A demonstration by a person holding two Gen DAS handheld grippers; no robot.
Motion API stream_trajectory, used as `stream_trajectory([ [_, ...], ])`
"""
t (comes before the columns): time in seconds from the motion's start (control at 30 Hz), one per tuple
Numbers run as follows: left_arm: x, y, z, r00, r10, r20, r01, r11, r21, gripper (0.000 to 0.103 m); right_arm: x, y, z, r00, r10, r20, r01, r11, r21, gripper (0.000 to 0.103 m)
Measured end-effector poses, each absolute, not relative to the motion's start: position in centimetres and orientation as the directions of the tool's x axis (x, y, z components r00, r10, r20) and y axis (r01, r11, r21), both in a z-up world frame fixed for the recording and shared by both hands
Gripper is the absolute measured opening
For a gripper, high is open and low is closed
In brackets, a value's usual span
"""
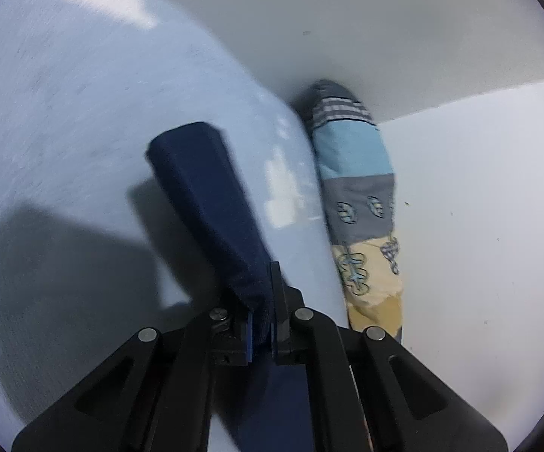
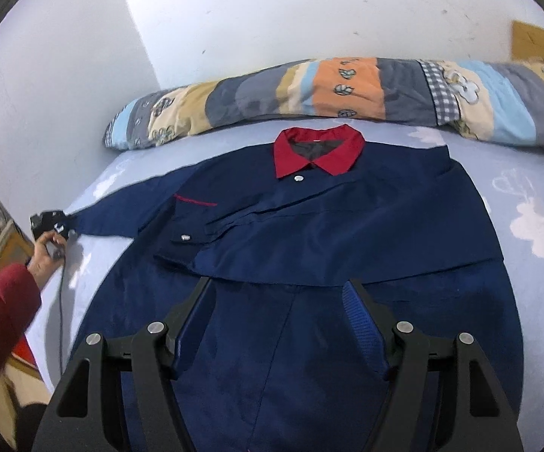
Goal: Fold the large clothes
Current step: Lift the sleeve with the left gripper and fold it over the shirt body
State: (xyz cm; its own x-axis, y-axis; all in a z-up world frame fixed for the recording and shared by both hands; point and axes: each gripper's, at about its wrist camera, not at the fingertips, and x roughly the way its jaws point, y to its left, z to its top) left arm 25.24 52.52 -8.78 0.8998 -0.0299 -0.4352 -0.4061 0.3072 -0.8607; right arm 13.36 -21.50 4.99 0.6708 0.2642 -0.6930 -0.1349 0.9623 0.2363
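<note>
A large navy jacket (image 2: 347,226) with a red collar (image 2: 319,148) lies face up on a pale blue bed sheet (image 2: 528,188). One sleeve is folded across its chest. My left gripper (image 1: 262,324) is shut on the cuff of the other sleeve (image 1: 204,188), stretched out to the side; it also shows in the right wrist view (image 2: 51,222), held by a hand. My right gripper (image 2: 279,293) is open and empty, just above the jacket's lower half.
A rolled patchwork quilt (image 2: 347,90) lies along the head of the bed against the white wall (image 2: 272,11); it also shows in the left wrist view (image 1: 358,196). A person's red-sleeved arm (image 2: 0,309) and a cable (image 2: 61,301) are at the bed's left edge.
</note>
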Motion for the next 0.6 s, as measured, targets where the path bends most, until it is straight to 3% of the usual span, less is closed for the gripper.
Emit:
stream_trajectory([
  [0.3,27.4,47.5,3.7,0.904,-0.095,-0.417,-0.31,0.526,-0.792,0.003,12.5,-24.3,7.0,0.735,0.261,-0.626,-0.061,0.945,0.322,0.072],
  [0.6,31.6,30.0,18.8,0.878,-0.339,-0.339,-0.006,0.7,-0.714,0.003,10.7,-28.3,9.5,0.812,0.233,-0.535,0.004,0.915,0.404,0.073],
])
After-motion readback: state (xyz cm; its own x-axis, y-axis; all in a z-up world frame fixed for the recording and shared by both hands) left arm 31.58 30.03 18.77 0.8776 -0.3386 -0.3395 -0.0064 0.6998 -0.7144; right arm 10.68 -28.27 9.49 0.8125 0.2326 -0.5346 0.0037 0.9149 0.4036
